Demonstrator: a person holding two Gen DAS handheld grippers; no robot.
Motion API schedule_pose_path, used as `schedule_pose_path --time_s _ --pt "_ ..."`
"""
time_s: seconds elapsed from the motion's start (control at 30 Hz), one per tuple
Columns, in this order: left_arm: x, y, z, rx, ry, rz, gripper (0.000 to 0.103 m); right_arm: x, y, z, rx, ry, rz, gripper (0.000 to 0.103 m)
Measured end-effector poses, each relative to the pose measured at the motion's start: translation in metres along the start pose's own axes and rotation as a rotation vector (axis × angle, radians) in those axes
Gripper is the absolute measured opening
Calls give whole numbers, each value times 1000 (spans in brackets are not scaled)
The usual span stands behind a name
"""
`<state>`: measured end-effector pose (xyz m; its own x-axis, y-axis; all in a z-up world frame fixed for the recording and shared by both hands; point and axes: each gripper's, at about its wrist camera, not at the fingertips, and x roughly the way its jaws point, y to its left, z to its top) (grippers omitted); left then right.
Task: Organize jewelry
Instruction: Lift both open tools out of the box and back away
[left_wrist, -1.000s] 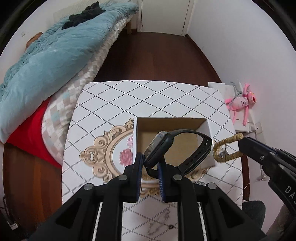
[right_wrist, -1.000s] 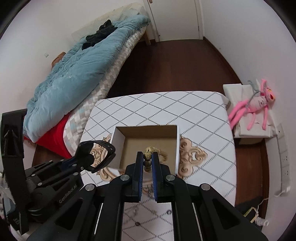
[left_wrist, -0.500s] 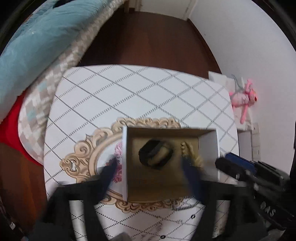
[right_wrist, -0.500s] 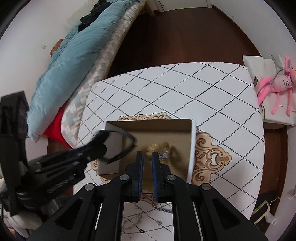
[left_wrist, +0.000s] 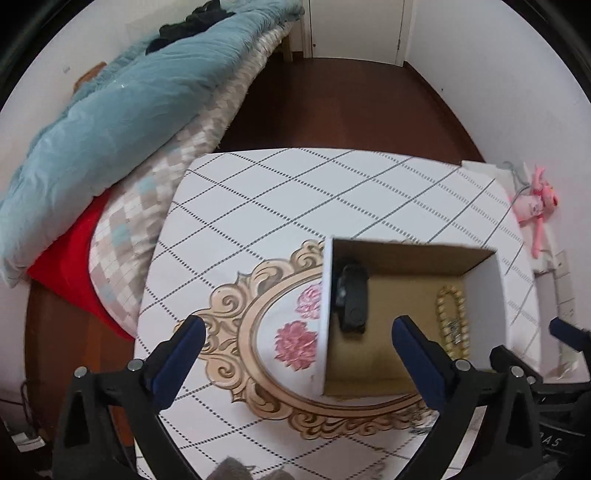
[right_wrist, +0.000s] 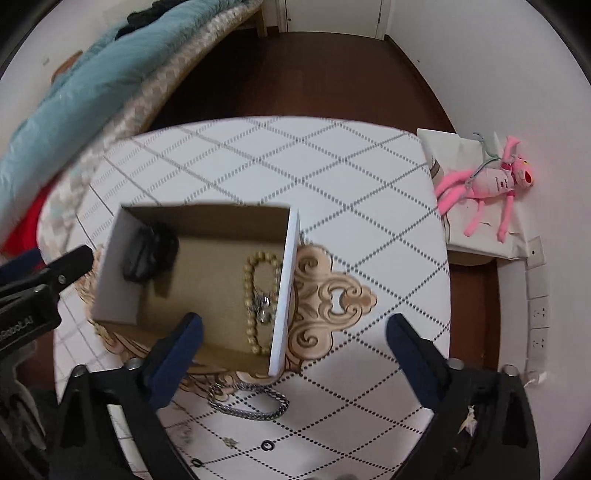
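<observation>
An open cardboard box (left_wrist: 484, 295) (right_wrist: 284, 288) stands on the patterned table. A black watch (left_wrist: 352, 299) (right_wrist: 147, 254) lies inside by its left wall. A gold bead bracelet (left_wrist: 452, 317) (right_wrist: 258, 295) lies inside by its right wall. My left gripper (left_wrist: 299, 350) is open and empty above the box's left wall. My right gripper (right_wrist: 295, 345) is open and empty above the box's right wall. A silver chain bracelet (right_wrist: 247, 400) lies on the table in front of the box, between the right gripper's fingers.
Small earrings and rings (right_wrist: 266, 445) lie on the table (left_wrist: 295, 192) near its front edge. A bed with a blue duvet (left_wrist: 110, 122) borders the table's left side. A pink plush toy (right_wrist: 487, 184) lies on a white box at the right.
Both grippers have opened. The watch dropped from the left gripper into the box, the gold bracelet from the right gripper. Both grippers have pulled back from the box.
</observation>
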<state>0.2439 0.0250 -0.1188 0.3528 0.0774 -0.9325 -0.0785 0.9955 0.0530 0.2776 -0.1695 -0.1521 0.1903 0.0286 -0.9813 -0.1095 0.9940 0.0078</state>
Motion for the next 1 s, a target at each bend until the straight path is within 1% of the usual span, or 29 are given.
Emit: schedule_pose_path --time_s 0.17,0.33,0.53,0.7,0.87,1.0 --pt "3 7 -12 -10 9 12 103 4 11 -12 -1 -23 -14 103" --pt "-9 12 -19 -25 -13 17 103 -5 17 -17 9 -46 -18 103" --pt "-40 18 -28 -46 -68 18 103 -33 19 -23 23 -104 -21 103" --pt "-67 18 -36 -42 -115 16 103 -63 20 -33 33 -160 -26 103" --pt "-92 20 -46 -39 -149 -3 103 -92 22 -46 35 -212 -37 103" --pt "-109 21 -53 -38 -174 -11 103 -110 24 -56 37 -235 -32 103"
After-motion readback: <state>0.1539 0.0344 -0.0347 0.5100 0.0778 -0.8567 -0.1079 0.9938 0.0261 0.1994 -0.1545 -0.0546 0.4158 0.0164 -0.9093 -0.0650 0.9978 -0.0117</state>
